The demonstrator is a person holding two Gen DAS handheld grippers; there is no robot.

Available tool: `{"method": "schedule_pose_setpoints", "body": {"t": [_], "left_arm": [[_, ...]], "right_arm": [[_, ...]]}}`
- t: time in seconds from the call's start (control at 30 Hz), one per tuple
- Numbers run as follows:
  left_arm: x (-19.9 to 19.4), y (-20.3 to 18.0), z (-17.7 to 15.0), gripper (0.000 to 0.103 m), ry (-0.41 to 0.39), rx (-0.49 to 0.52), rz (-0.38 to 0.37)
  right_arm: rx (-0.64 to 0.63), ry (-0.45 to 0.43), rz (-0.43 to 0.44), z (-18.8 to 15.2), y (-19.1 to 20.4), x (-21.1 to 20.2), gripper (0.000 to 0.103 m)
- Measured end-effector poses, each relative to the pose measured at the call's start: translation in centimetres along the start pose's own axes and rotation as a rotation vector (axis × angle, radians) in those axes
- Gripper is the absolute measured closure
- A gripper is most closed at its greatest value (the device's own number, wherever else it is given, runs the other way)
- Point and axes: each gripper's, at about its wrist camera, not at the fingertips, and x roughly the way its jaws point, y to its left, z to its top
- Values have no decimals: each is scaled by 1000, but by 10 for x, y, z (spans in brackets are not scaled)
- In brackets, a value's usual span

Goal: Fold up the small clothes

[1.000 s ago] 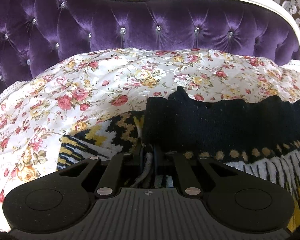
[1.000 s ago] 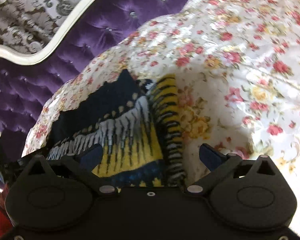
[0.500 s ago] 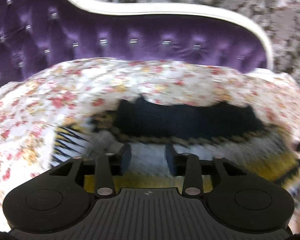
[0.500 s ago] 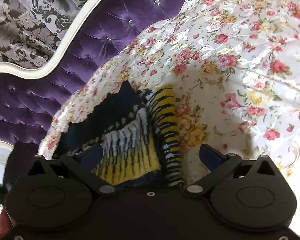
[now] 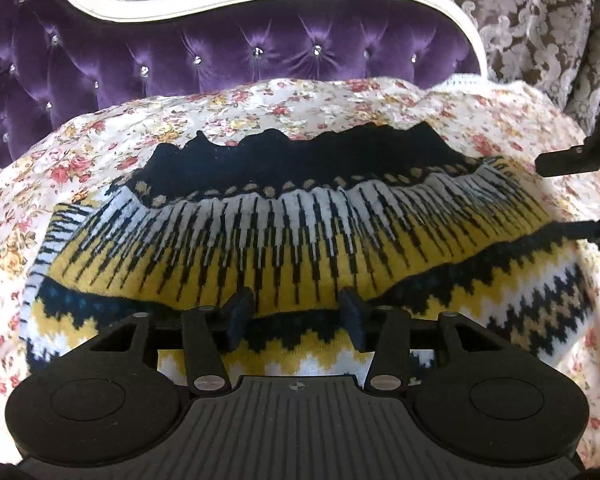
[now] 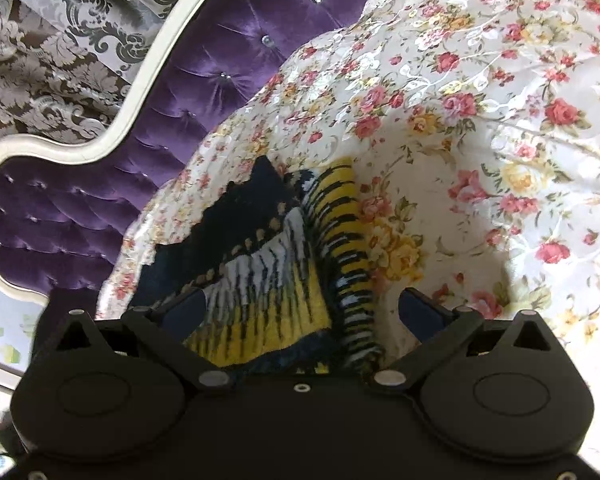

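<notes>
1. The left gripper (image 5: 296,314) is hovering with its jaws parted and nothing between them; its dark blue pads (image 5: 239,312) are sitting just over the near part of the knitted sweater (image 5: 300,240).
2. The right gripper (image 6: 308,312) is hanging with its jaws spread wide, also gripping nothing; in the left wrist view its fingers (image 5: 564,164) are reaching in from the right, near the sweater's right edge, though contact with the knit cannot be judged there.
3. The sweater is lying folded directly ahead of the left gripper, stretching sideways, with its navy band at the far edge, a white-and-black striped zone below, then yellow, then zigzag rows nearest the gripper.
4. In the right wrist view the sweater (image 6: 260,280) is sitting between the spread fingers, toward the left one, its striped edge (image 6: 348,264) running up the middle.
5. The floral bedspread (image 5: 260,108) is lying under the sweater.
6. The tufted purple headboard (image 5: 220,52) with a white frame is standing beyond, with damask wallpaper (image 5: 540,20) behind it.
</notes>
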Motion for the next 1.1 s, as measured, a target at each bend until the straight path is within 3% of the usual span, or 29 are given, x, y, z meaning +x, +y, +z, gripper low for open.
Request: {"method": "schedule_pose_setpoints", "body": {"t": [0.3, 0.43, 0.5, 0.63, 0.73, 0.83, 0.97, 1.1], "left_arm": [[5, 10, -1, 55, 18, -44, -56], [5, 10, -1, 55, 17, -39, -54], [6, 10, -1, 55, 19, -40, -58], [6, 11, -1, 55, 22, -42, -63], [6, 11, -1, 55, 21, -41, -63], [6, 12, -1, 55, 23, -47, -68], [6, 12, -1, 55, 21, -54, -70], [6, 12, -2, 55, 18, -57, -71]], "right_arm": [[-2, 52, 23, -5, -4, 9, 0], [83, 99, 155, -7, -13, 16, 0], [101, 105, 173, -7, -16, 20, 0], [126, 87, 219, -4, -21, 25, 0], [128, 23, 264, -1, -22, 31, 0], [73, 6, 257, 1, -14, 40, 0], [-23, 61, 231, -1, -4, 39, 0], [-5, 114, 235, -4, -11, 29, 2]]}}
